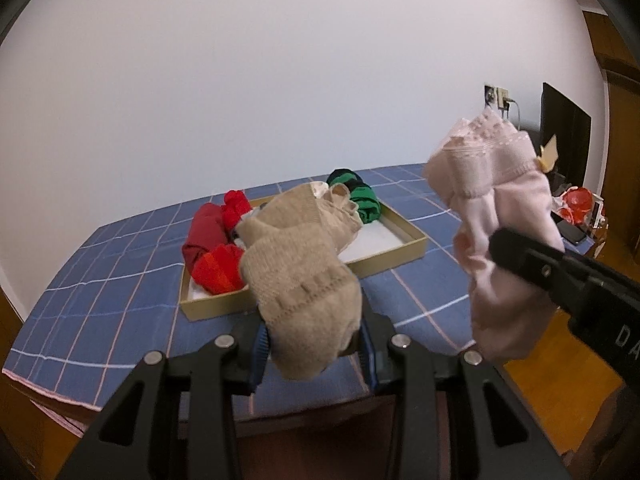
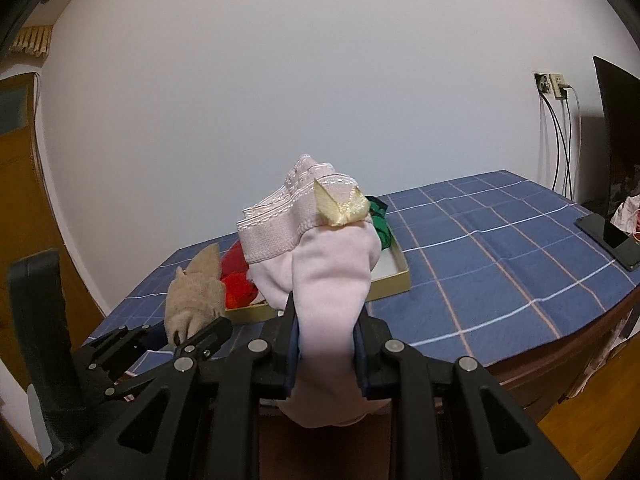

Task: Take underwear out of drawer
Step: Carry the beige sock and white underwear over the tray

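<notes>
A: From the left wrist, what is the room like?

B: A plain white wall behind a table covered by a blue checked cloth, woven-looking, with thin white and pink lines. On it lies a shallow rectangular cardboard tray, tan walls and white floor.

A: And inside the tray?

B: Rolled red garments at its left end and a green-and-black striped one at the far end, all soft and bunched.

A: The left tool?

B: The left tool is closed on beige knit underwear, ribbed and slightly fuzzy, which stands up from the blue pads, clear of the tray. To the right, the right tool, a black matte finger, grips pink underwear with a lacy waistband, also held in the air.

A: Now the right wrist view.

B: Same white wall and checked cloth; cables hang from a wall socket at the right, and a dark phone lies on the table's far right edge. The right tool pinches the pink underwear, smooth cotton below, a stitched elastic band above, with a glossy cream ribbon bow. It hangs in front of the tray.

A: Is the other tool visible?

B: Yes, low at left: the left tool clamps the beige underwear, crumpled into a peak.
</notes>
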